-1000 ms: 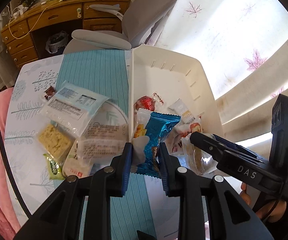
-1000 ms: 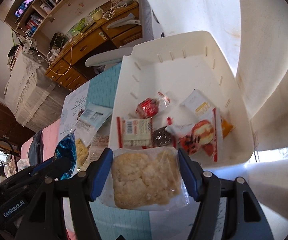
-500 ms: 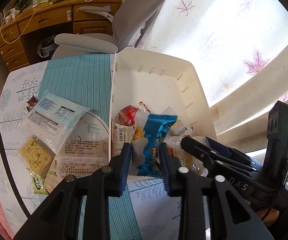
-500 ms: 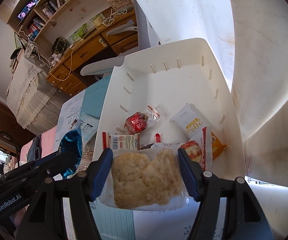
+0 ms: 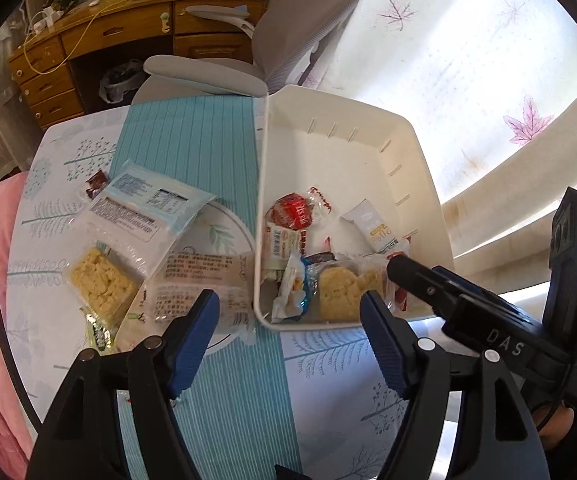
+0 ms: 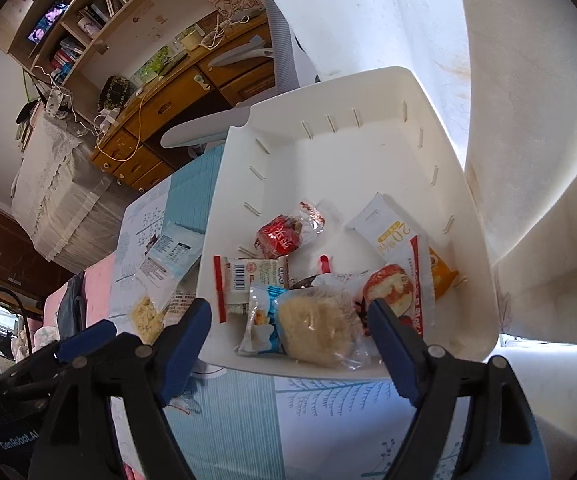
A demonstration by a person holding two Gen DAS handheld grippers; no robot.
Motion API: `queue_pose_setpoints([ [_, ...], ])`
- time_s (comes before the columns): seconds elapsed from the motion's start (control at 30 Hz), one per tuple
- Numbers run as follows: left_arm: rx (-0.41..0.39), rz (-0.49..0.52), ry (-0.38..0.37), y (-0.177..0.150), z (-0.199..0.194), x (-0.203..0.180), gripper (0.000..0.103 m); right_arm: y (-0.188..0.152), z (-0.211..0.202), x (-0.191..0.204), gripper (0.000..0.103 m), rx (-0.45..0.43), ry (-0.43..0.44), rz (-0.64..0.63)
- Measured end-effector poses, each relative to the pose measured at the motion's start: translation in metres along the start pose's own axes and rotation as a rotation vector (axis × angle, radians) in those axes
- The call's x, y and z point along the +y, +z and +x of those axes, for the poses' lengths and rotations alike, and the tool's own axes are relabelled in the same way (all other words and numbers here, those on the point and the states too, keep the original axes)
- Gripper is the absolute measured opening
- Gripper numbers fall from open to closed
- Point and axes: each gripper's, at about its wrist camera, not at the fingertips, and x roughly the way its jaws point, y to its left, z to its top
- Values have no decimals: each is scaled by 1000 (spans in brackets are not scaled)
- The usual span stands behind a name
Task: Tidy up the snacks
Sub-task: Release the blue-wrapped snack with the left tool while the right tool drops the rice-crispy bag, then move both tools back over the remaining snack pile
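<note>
A white bin (image 5: 420,152) (image 6: 480,240) stands on the table with several snacks in it. My left gripper (image 5: 288,304) hovers over the bin's near wall, its jaws opening, with nothing pressed between them. The blue packet (image 5: 294,292) (image 6: 260,324) lies loose in the bin below. My right gripper (image 6: 288,312) is beside it, jaws opening as well. The clear pack of rice cake (image 6: 316,328) (image 5: 348,292) rests in the bin under it, free of the pads. One right finger (image 5: 408,276) reaches in from the right.
On the table left of the bin lie a blue-white packet (image 5: 148,204), a yellow crisp cake (image 5: 100,284), a clear wrapped pack (image 5: 196,280) and a small brown candy (image 5: 96,180). A grey chair (image 5: 208,76) and a wooden desk (image 5: 108,36) stand behind. A curtain hangs to the right.
Both grippers have opened. The blue packet left the left pads and the rice cake pack left the right pads; both now lie in the bin by its near wall.
</note>
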Motion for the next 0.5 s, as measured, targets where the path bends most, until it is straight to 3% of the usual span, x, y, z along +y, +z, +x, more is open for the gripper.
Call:
queue_pose_setpoints([
  [0.5, -18, -119, -8, -52, -47, 81, 72, -37, -11, 69, 81, 11, 11, -35],
])
